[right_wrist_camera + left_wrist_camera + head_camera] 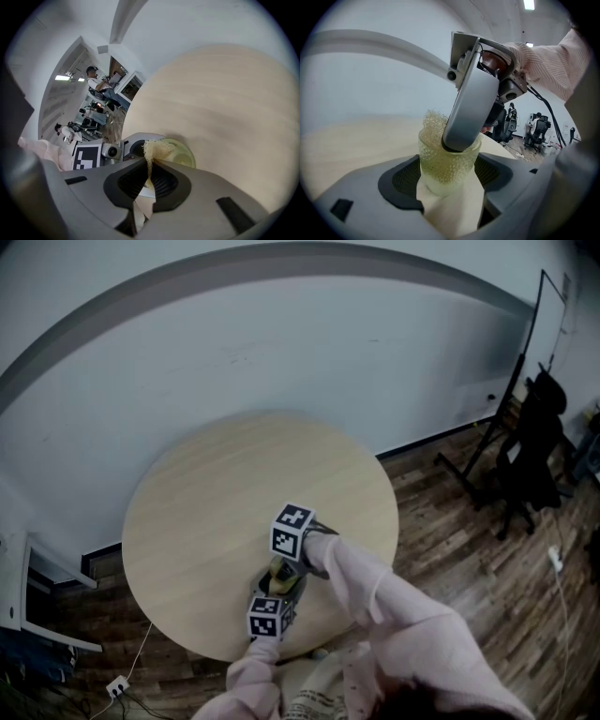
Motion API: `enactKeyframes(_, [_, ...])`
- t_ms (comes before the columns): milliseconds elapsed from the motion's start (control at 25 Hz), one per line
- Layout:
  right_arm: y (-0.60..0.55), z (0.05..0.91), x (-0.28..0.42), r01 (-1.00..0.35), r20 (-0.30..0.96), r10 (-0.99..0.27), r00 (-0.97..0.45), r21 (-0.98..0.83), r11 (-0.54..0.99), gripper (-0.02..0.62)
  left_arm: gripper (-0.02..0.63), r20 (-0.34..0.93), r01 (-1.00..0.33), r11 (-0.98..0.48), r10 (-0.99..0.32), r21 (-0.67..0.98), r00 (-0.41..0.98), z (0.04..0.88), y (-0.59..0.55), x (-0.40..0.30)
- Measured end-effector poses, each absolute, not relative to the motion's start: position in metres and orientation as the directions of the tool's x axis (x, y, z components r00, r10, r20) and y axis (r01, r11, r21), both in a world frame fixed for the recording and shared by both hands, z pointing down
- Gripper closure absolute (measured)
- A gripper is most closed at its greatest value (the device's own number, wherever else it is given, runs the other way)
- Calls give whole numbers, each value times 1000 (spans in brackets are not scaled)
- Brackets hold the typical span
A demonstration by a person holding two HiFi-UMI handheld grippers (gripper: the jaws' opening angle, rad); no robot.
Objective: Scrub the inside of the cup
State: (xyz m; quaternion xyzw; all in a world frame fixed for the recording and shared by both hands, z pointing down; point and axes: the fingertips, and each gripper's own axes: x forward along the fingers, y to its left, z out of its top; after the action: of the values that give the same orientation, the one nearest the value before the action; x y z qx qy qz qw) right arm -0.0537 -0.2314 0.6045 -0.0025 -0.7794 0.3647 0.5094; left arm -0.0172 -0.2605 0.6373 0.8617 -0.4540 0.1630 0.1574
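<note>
Left tongs (449, 182) clamp the cup (449, 161); right tongs (149, 174) pinch sponge (157, 149) inside.

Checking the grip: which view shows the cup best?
The left gripper view: the cup stands large, side on, clamped in the left gripper. The right gripper view shows just its rim beyond the sponge; the head view, a sliver.

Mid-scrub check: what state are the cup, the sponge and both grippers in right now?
Cup: clamped between the left gripper's jaws, sponge pushed into its mouth.
Sponge: pinched by the right gripper, partly inside the cup.
Left gripper: shut on the cup.
Right gripper: shut on the sponge.
</note>
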Motion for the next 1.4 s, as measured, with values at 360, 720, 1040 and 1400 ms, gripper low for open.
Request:
enactKeyframes(360, [-240,603,-62,-433,769,330,-548,-598,675,566,250,431,-834,-537,-728,123,533,639,-260,-18])
enactKeyframes(720, [-253,600,-67,-495,742,256,-620,-623,606,566,250,427,-835,-537,-731,120,532,638,-261,-18])
enactKeyframes(1040, [-261,600,-67,-548,727,188,-660,-637,542,566,250,429,-831,-543,-727,119,536,639,-259,-18])
enactKeyframes(1400, [-268,596,-61,-578,683,114,-722,-685,443,566,250,422,-826,-553,-726,110,543,635,-260,-19])
